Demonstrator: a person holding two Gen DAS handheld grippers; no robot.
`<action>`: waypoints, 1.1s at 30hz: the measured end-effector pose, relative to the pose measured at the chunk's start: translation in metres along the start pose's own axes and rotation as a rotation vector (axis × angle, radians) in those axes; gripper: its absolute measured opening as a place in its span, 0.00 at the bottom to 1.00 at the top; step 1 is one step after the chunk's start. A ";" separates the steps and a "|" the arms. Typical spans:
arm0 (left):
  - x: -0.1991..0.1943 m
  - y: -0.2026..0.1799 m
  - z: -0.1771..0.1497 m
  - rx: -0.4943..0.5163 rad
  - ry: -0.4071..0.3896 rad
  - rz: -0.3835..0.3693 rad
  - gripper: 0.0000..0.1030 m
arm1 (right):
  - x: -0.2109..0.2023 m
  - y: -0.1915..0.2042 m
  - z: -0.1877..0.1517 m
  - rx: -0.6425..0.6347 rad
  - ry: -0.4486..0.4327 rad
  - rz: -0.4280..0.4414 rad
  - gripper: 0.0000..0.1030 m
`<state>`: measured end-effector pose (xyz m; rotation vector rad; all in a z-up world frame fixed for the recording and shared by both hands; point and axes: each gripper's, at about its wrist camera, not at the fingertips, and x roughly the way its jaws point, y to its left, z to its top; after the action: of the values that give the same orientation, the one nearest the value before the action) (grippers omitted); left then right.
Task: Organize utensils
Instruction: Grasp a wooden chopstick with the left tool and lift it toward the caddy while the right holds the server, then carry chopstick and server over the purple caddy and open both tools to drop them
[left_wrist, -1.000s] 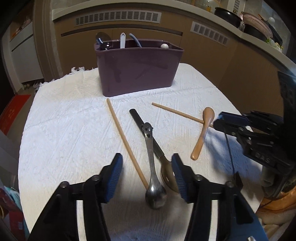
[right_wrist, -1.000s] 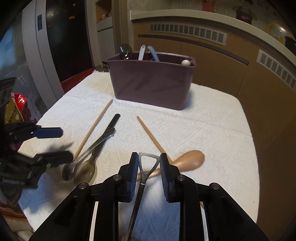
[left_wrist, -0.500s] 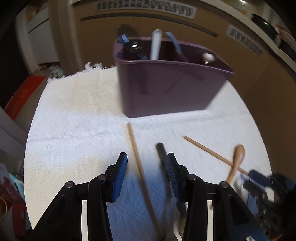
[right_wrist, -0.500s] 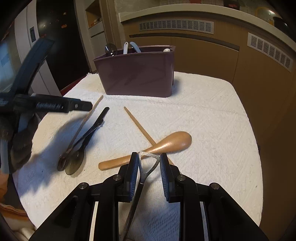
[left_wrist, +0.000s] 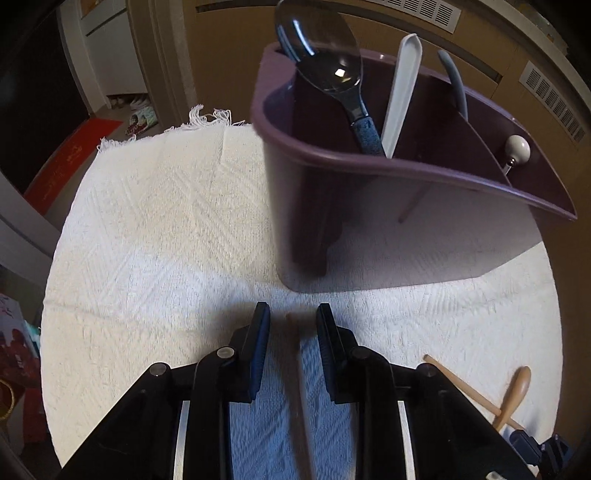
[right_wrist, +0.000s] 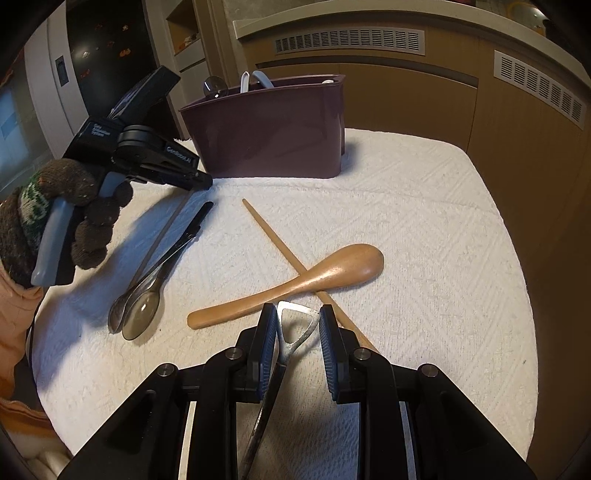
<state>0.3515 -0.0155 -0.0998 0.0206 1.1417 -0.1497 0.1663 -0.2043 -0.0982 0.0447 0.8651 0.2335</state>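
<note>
A purple utensil bin (left_wrist: 388, 206) stands on the white towel and holds a dark spoon (left_wrist: 325, 66), a white handle (left_wrist: 400, 92) and others; it also shows in the right wrist view (right_wrist: 269, 129). My left gripper (left_wrist: 291, 321) is open, just before the bin, with the tip of a wooden chopstick (left_wrist: 295, 350) between its fingers. My right gripper (right_wrist: 297, 325) is shut on a metal utensil handle (right_wrist: 291, 332) above the towel. A wooden spoon (right_wrist: 295, 284) lies across a second chopstick (right_wrist: 273, 236). A metal spoon (right_wrist: 147, 273) and a dark plastic spoon (right_wrist: 142, 314) lie at the left.
The white towel (right_wrist: 424, 240) covers a small round table. Brown cabinets with vents (right_wrist: 406, 74) stand behind. My gloved left hand (right_wrist: 62, 221) holds the left gripper beside the bin. A red mat (left_wrist: 70, 155) lies on the floor to the left.
My left gripper has moved forward from over the spoons to just before the bin, astride the chopstick's far tip. My right gripper has drawn back slightly, still holding the metal handle.
</note>
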 end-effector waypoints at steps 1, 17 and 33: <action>-0.001 -0.001 -0.001 0.011 -0.013 0.010 0.14 | 0.000 0.001 0.000 -0.002 0.001 0.000 0.24; -0.179 0.008 -0.072 0.101 -0.514 -0.100 0.04 | -0.052 0.022 0.031 -0.054 -0.092 -0.019 0.24; -0.272 -0.003 -0.091 0.174 -0.733 -0.129 0.03 | -0.120 0.056 0.075 -0.191 -0.254 -0.096 0.24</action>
<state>0.1580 0.0190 0.1097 0.0423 0.3956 -0.3396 0.1377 -0.1718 0.0476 -0.1425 0.5879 0.2146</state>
